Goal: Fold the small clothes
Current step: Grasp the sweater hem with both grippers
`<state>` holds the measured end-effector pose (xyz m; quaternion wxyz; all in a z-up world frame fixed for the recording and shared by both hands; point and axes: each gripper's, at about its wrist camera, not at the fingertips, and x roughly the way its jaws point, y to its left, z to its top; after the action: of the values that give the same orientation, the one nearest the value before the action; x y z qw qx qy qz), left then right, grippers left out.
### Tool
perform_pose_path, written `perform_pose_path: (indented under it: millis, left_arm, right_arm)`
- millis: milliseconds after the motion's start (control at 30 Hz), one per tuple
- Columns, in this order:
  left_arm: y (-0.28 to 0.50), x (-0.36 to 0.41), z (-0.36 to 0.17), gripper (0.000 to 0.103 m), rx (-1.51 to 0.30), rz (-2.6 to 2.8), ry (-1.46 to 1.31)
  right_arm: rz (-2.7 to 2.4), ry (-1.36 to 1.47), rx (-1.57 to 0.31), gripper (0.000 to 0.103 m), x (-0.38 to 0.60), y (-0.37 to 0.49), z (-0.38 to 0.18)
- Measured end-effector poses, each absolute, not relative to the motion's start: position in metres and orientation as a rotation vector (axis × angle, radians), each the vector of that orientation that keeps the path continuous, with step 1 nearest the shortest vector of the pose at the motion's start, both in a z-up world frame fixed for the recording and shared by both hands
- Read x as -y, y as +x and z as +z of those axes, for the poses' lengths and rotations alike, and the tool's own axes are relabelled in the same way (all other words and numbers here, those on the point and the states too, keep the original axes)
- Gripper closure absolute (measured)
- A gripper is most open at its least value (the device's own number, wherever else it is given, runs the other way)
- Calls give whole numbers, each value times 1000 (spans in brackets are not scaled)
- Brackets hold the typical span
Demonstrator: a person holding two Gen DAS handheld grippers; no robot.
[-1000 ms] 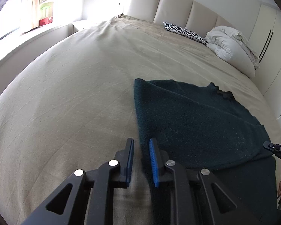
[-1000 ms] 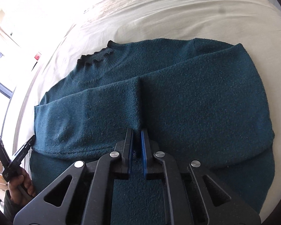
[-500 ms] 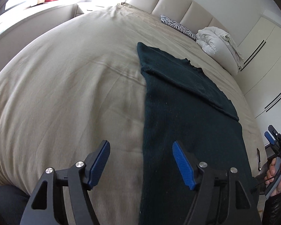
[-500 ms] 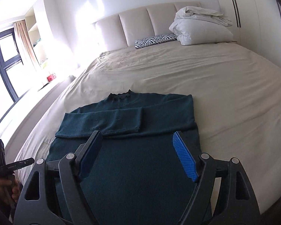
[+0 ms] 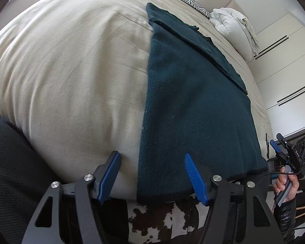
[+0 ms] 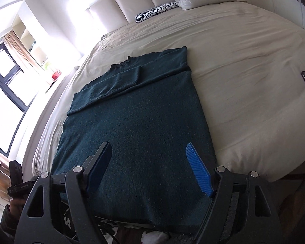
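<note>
Bed point(image 6: 244, 81) | teal sweater point(image 6: 136, 134) flat, sleeves folded | both claws released, just closing slightly, empty

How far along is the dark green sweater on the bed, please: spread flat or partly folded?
Partly folded. The sweater has both sleeves laid across its chest, below the collar, while the body lies spread full-length toward the bed edge.

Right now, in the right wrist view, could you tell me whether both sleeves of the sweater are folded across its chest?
Yes, both sleeves lie folded across the chest of the dark teal sweater, just below its collar, on the bed.
</note>
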<state>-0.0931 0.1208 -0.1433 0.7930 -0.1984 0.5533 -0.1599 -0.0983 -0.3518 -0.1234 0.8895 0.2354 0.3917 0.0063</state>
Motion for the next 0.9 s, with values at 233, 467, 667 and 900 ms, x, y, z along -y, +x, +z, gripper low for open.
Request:
perform_pose_path:
  millis: [233, 467, 667, 900]
  left_arm:
    - [-89, -123, -150, 65, -1208, -357, -450]
    - [-89, -116, -149, 82, -1230, -385, -417]
    - [-88, -108, -147, 94, -1233, -395, -396]
    - [-90, -104, -144, 96, -1224, -403, -381]
  right_arm:
    - [2, 563, -885, 40, 370, -111, -136]
    - [-55, 616, -997, 40, 398, -132, -143]
    - [-67, 688, -1111, 41, 412, -147, -166]
    - [-69, 741, -1193, 51, 410, -152, -185]
